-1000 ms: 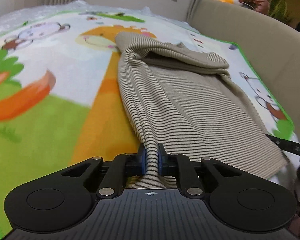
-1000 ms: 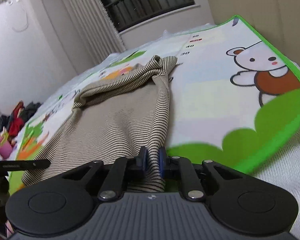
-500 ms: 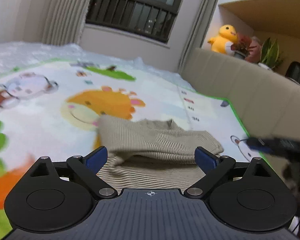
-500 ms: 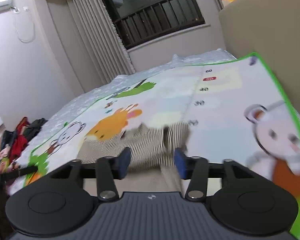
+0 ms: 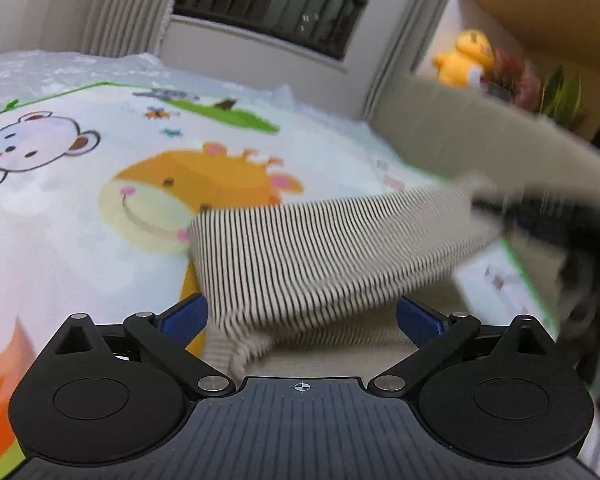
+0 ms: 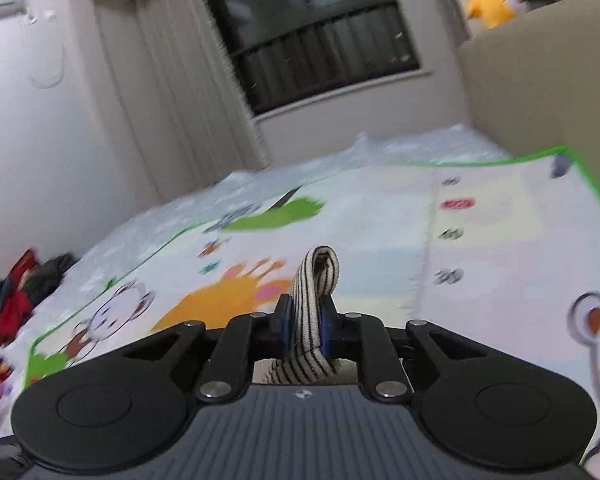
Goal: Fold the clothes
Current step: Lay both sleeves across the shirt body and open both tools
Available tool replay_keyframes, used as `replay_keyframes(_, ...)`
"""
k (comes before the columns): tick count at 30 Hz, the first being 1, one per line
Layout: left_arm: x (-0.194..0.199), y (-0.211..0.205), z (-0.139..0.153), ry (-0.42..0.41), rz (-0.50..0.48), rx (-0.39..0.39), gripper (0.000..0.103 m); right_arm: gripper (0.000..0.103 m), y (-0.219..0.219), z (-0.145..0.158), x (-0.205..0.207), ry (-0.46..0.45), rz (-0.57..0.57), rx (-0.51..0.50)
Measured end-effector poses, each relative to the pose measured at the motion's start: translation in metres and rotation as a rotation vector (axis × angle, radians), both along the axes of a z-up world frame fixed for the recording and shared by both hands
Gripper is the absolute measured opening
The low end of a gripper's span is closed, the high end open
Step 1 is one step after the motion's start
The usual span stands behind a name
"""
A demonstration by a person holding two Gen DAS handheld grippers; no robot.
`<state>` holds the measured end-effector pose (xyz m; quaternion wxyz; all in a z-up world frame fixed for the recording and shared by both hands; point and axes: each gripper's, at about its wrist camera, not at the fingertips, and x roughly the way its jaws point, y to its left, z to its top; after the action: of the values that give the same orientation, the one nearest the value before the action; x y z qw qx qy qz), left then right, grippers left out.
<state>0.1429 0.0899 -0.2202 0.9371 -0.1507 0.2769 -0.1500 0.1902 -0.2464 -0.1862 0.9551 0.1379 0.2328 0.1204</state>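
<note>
The striped garment (image 5: 324,256) hangs partly lifted above the cartoon play mat (image 5: 80,184), filling the centre of the left wrist view and stretching toward the right edge of the frame, where the right tongs (image 5: 540,216) show as a dark blur gripping one end of it. In the right wrist view those tongs (image 6: 305,326) are clenched on a doubled fold of the striped cloth (image 6: 314,308), a loop of which stands up at the middle of the frame; pinching a folded edge probably keeps both layers together while the piece is carried over. The left tongs (image 5: 302,314) are released, their blue pads (image 5: 184,316) spread wide at the lower centre with fabric lying between but not pinched, likely readied to take a new hold for the next fold.
</note>
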Motion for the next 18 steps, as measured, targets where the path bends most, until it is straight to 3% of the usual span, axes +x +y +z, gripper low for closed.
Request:
replay_keyframes(3, 0.014, -0.005, 0.006, -0.049, 0.000, -0.050, 0.103, 0.014, -0.008, -0.042, 0.006, 0.109, -0.045, -0.047)
replay_keyframes(6, 0.036, -0.017, -0.014, -0.003, -0.013, 0.016, 0.103, 0.016, -0.014, -0.086, -0.004, 0.188, -0.079, -0.049)
replay_keyframes(8, 0.050, -0.021, -0.035, 0.056, 0.007, 0.101, 0.103, 0.020, -0.020, -0.084, -0.012, 0.183, -0.093, -0.014)
replay_keyframes(9, 0.055, -0.019, -0.045, 0.090, 0.014, 0.107, 0.103, 0.022, -0.020, -0.079, -0.014, 0.192, -0.097, -0.013)
replay_keyframes(10, 0.060, -0.015, -0.053, 0.126, 0.017, 0.092, 0.103, 0.024, -0.018, -0.072, -0.017, 0.188, -0.096, -0.038)
replay_keyframes(13, 0.065, -0.006, -0.055, 0.125, 0.037, 0.048, 0.103, 0.027, -0.009, -0.051, -0.034, 0.109, -0.087, -0.137)
replay_keyframes(15, 0.064, -0.010, -0.056, 0.119, 0.038, 0.078, 0.103, 0.034, 0.002, -0.040, -0.044, 0.050, -0.072, -0.145)
replay_keyframes(17, 0.064, -0.013, -0.056, 0.115, 0.039, 0.098, 0.103, 0.054, 0.014, -0.038, -0.042, 0.030, -0.047, -0.132)
replay_keyframes(18, 0.063, -0.013, -0.055, 0.115, 0.040, 0.097, 0.103, 0.057, 0.019, -0.039, -0.039, 0.032, -0.030, -0.131)
